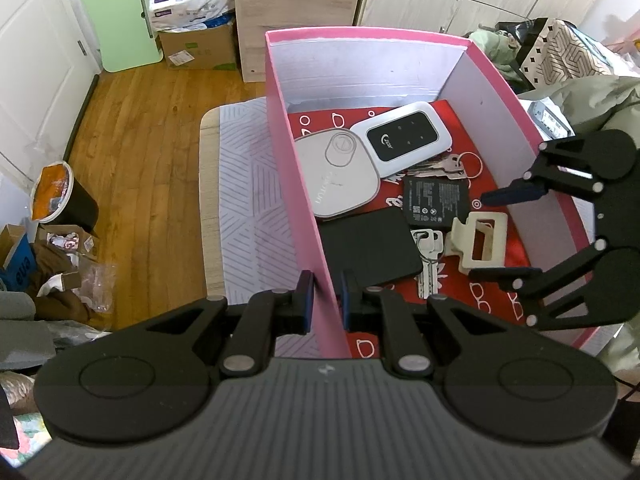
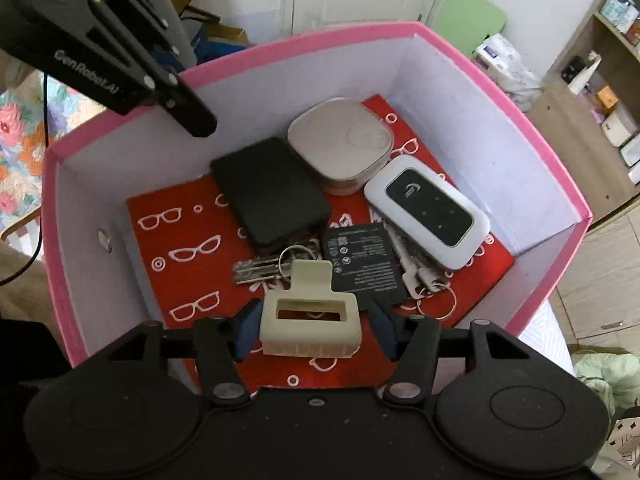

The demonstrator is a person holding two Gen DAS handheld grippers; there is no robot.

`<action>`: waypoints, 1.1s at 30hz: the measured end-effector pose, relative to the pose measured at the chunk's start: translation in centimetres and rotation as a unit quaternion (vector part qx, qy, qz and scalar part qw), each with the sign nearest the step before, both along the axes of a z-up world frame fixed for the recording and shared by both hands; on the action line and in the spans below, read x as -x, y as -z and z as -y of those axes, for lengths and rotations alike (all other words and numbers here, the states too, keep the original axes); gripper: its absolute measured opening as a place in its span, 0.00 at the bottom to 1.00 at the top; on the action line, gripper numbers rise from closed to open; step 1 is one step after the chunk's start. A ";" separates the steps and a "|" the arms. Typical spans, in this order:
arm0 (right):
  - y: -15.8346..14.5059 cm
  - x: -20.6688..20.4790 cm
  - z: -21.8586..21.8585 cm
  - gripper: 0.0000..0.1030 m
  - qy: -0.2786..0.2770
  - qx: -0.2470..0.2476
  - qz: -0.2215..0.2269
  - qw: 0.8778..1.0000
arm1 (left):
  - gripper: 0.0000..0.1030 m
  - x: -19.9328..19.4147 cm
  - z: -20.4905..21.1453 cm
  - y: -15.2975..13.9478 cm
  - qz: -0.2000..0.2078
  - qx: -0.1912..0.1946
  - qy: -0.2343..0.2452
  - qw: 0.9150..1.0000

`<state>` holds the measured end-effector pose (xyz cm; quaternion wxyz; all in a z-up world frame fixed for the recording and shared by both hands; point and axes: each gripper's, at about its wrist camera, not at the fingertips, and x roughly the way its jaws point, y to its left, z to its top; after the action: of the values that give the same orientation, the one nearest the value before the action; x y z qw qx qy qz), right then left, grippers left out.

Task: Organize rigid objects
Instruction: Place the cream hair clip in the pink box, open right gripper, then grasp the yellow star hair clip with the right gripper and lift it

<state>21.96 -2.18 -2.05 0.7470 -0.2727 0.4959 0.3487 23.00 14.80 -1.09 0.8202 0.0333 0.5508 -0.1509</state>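
Here the left gripper [image 1: 326, 300] has its jaws clamped on the near wall of the pink box [image 1: 298, 184], one pad outside and one inside. The box stands on a patterned mat [image 1: 244, 184] over a counter [image 1: 209, 160], with wooden floor [image 1: 152, 128] beyond.

The right gripper [image 2: 314, 330] reaches into the box from the opposite side, its jaws standing apart on either side of a beige clip [image 2: 310, 320]. A narrow gap shows at the right pad; at the left pad I cannot tell whether it touches. The clip lies on the red lining [image 2: 180, 240], which is printed with white glasses.

Beside the clip lie keys [image 2: 260, 268] on a ring and a flat black battery [image 2: 364, 264], which partly covers a second bunch of keys [image 2: 424, 280]. Further in, a black case [image 2: 272, 196] lies next to a rounded grey case [image 2: 340, 148], and a white router [image 2: 428, 218] with a black face rests against the battery's far edge.
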 end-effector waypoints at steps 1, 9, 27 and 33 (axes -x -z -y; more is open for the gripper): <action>-0.3 0.1 0.3 0.61 0.006 -0.008 0.006 1.000 | 0.12 0.0 0.0 0.0 0.000 0.000 0.001 1.000; -4.6 2.5 4.0 0.64 0.062 -0.085 0.079 0.991 | 0.12 0.0 -0.1 0.0 0.000 0.004 -0.001 1.000; -1.2 6.9 17.8 0.66 0.333 -0.176 0.056 0.924 | 0.12 -0.1 -0.1 0.2 0.002 0.007 -0.016 1.000; 2.2 7.4 19.2 0.65 0.391 -0.198 0.058 0.897 | 0.12 0.0 0.0 0.3 0.001 0.005 -0.020 1.000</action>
<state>14.53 -21.43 -4.25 0.8894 0.0772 0.4387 0.1028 22.96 14.81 -1.35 0.8240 0.0186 0.5496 -0.1367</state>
